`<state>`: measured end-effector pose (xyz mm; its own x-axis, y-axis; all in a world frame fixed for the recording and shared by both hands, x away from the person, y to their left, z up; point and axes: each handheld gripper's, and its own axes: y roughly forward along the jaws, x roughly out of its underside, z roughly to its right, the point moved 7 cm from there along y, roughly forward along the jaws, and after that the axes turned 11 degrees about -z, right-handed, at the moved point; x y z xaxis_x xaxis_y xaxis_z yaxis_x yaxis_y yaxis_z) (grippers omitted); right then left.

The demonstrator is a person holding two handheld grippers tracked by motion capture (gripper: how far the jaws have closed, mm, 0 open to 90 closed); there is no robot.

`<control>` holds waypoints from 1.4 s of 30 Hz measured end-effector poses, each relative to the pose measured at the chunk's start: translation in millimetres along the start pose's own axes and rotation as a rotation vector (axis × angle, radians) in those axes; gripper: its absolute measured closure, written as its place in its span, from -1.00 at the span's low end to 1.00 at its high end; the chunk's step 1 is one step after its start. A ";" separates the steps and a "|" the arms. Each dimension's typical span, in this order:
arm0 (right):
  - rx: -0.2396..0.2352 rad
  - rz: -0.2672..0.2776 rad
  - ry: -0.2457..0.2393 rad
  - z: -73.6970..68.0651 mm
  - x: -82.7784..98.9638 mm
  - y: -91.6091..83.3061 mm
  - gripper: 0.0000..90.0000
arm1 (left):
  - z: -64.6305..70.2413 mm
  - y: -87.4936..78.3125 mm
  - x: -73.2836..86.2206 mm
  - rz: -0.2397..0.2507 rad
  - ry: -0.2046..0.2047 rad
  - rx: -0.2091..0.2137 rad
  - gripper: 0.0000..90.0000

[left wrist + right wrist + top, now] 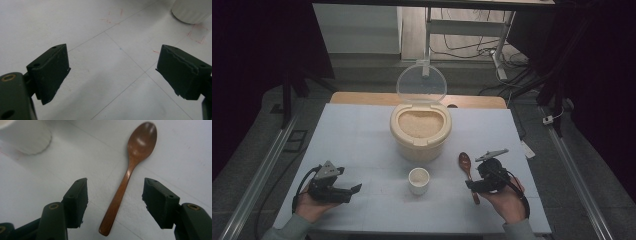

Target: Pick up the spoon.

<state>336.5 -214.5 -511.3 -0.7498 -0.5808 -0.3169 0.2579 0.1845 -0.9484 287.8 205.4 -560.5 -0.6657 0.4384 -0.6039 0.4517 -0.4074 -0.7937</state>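
Note:
A brown wooden spoon [466, 163] lies flat on the white table [362, 135], bowl away from me. My right gripper [472, 186] hovers over its handle, open; in the right gripper view the spoon [130, 170] handle runs between the two jaws without touching the pads [155, 200]. A small white cup [419, 180] stands at the table's middle front; its base shows in the right gripper view [25, 137] and the left gripper view [191, 11]. A cream rice container [420, 131] with its clear lid up holds rice. My left gripper [354, 192] rests at the front left, open and empty [112, 75].
The table's front edge [412, 233] lies just below both hands. Red pencil marks [197, 35] are drawn near the cup. Beyond the table stand a wooden board [362, 98], a desk frame [499, 55] and cables on the floor.

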 end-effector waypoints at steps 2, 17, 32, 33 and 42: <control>0.009 -0.036 0.009 0.0 2.3 5.8 -0.14 | 0.4 0.4 0.2 -0.002 0.001 0.000 -0.76; 0.010 -0.138 0.039 2.2 9.8 34.8 0.02 | 1.7 2.8 1.6 -0.013 0.013 -0.002 -0.76; 0.047 -0.163 0.074 5.3 7.6 50.0 0.34 | 3.2 3.7 2.6 -0.021 0.026 0.001 -0.76; 0.053 -0.167 0.072 5.5 7.6 50.1 0.37 | 3.2 3.7 2.6 -0.022 0.027 0.001 -0.76; 0.075 -0.168 0.153 9.5 5.6 51.2 0.67 | 3.0 3.6 2.9 -0.022 0.027 0.000 -0.76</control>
<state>351.3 -215.8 -561.6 -0.8683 -0.4701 -0.1583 0.1621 0.0328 -0.9862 285.6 202.8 -564.9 -0.6590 0.4688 -0.5882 0.4372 -0.3976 -0.8067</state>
